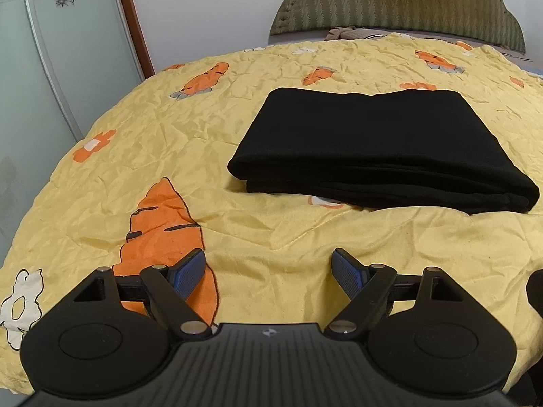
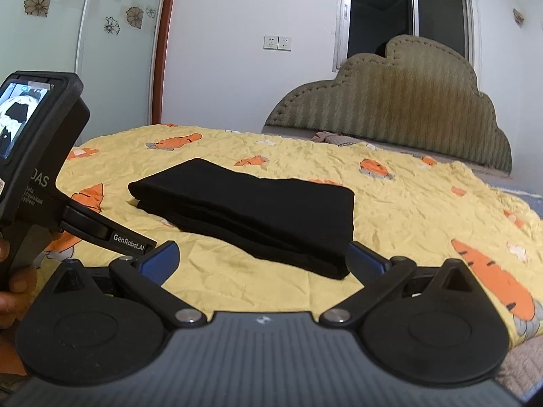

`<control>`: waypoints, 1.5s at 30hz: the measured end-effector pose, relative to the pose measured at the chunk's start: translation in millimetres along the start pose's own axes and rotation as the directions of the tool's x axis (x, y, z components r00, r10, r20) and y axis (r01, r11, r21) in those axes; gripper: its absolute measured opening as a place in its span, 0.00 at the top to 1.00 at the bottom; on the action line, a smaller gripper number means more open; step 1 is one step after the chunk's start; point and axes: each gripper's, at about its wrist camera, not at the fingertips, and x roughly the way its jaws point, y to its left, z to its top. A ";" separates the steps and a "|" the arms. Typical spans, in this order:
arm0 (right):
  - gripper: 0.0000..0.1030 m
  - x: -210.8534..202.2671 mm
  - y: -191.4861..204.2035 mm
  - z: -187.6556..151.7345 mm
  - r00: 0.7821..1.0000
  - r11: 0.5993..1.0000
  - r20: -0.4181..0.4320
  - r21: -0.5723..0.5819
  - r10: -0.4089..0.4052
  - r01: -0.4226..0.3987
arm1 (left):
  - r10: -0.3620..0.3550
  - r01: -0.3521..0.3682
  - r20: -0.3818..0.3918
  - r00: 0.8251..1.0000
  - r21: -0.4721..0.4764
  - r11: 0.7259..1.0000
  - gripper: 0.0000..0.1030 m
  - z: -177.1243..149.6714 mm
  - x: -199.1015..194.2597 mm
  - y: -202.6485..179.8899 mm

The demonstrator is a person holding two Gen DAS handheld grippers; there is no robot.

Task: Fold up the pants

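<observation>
The black pants (image 1: 373, 149) lie folded into a flat, thick rectangle on the yellow carrot-print quilt (image 1: 271, 230). My left gripper (image 1: 268, 264) hovers over bare quilt just short of the fold's near edge, open, with nothing between its blue pads. In the right wrist view the pants (image 2: 258, 210) run diagonally. My right gripper (image 2: 261, 256) is open, and the bundle's near corner reaches between its fingers. That corner hides the tip of the right finger (image 2: 366, 261), and the pads do not press the cloth. The left tool's screen housing (image 2: 37, 129) shows at the left, held by a hand (image 2: 13, 281).
A padded olive headboard (image 2: 390, 108) closes the far end of the bed, with a small brown cloth item (image 2: 332, 137) at its foot. A frosted glass door with flower decals (image 1: 51, 51) stands to the left. A window (image 2: 407, 10) and wall sockets (image 2: 277, 43) are behind.
</observation>
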 end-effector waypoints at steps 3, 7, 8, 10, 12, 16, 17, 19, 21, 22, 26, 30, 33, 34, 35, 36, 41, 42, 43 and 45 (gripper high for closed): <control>0.00 3.2 -1.7 1.7 1.000 1.000 -0.006 -0.005 0.004 -0.004 | -0.020 0.020 0.003 1.000 0.007 1.000 0.21 0.8 1.6 5.1; 0.00 8.1 -7.6 2.4 1.000 1.000 -0.014 0.001 0.016 -0.016 | -0.031 0.032 0.042 0.999 -0.022 0.999 0.21 5.1 -0.2 26.6; 0.00 9.1 -9.8 2.9 1.000 1.000 -0.010 0.010 0.006 -0.006 | -0.029 0.032 0.052 0.998 -0.048 0.998 0.21 8.7 -0.3 35.3; 0.02 12.1 -14.1 3.8 1.000 1.000 -0.004 0.028 -0.003 0.003 | -0.053 0.059 0.064 0.997 -0.099 0.993 0.21 18.4 -0.9 52.9; 0.03 18.8 -20.5 5.5 1.000 0.999 -0.012 0.051 -0.012 0.012 | -0.099 0.110 0.080 0.992 -0.152 0.982 0.21 30.3 -1.1 70.0; 0.03 33.6 -35.1 9.8 0.999 0.992 -0.032 0.125 -0.014 0.018 | -0.170 0.189 0.112 0.979 -0.201 0.961 0.21 53.5 7.3 87.7; 0.03 37.4 -38.6 11.0 0.999 0.990 -0.035 0.138 -0.012 0.016 | -0.172 0.193 0.112 0.979 -0.205 0.960 0.21 59.1 11.8 88.1; 0.02 45.4 -41.7 13.0 0.999 0.990 -0.039 0.141 -0.012 0.017 | -0.166 0.186 0.108 0.980 -0.225 0.956 0.21 69.1 22.8 88.9; 0.00 54.6 -43.7 15.6 0.999 0.992 -0.040 0.126 -0.024 0.029 | -0.152 0.175 0.108 0.982 -0.248 0.953 0.21 77.9 33.4 88.6; 0.00 59.0 -44.7 16.2 0.999 0.992 -0.040 0.124 -0.034 0.039 | -0.139 0.161 0.102 0.985 -0.251 0.955 0.21 82.8 39.0 87.7; 0.00 80.6 -63.2 23.1 0.995 0.976 -0.083 0.207 -0.055 0.072 | -0.115 0.136 0.102 0.988 -0.225 0.965 0.22 102.9 53.4 81.0; 0.00 99.0 -79.3 35.2 0.994 0.971 -0.090 0.223 -0.062 0.081 | -0.190 0.200 0.082 0.978 -0.138 0.970 0.21 130.5 73.8 69.6; 0.00 114.4 -81.4 46.9 0.995 0.975 -0.088 0.211 -0.051 0.069 | -0.284 0.286 0.039 0.958 -0.087 0.954 0.21 147.3 88.4 63.7; 0.00 120.8 -79.8 52.3 0.995 0.978 -0.091 0.202 -0.029 0.047 | -0.306 0.309 0.040 0.951 -0.079 0.948 0.21 149.0 89.3 61.4; 0.00 127.3 -76.4 59.4 0.996 0.983 -0.086 0.184 -0.002 0.017 | -0.331 0.333 0.045 0.943 -0.065 0.941 0.21 150.2 90.3 60.6; 0.00 133.0 -72.5 66.3 0.997 0.987 -0.074 0.160 0.022 -0.010 | -0.342 0.344 0.042 0.939 -0.047 0.938 0.21 150.0 90.5 58.7; 0.00 167.2 -52.9 99.6 0.988 0.988 -0.016 -0.006 0.156 -0.156 | -0.274 0.273 0.078 0.959 0.024 0.962 0.21 135.2 78.5 63.7; 0.00 177.8 -50.3 107.2 0.979 0.978 -0.022 -0.040 0.204 -0.205 | -0.259 0.258 0.078 0.963 0.027 0.966 0.21 130.7 77.2 66.7; 0.00 191.8 -47.8 115.4 0.966 0.964 -0.039 -0.073 0.254 -0.256 | -0.236 0.234 0.079 0.969 0.026 0.972 0.21 125.2 75.1 69.0; 0.00 220.4 -40.8 130.0 0.945 0.938 -0.079 -0.116 0.318 -0.326 | -0.176 0.174 0.075 0.982 0.028 0.984 0.21 113.4 72.8 70.9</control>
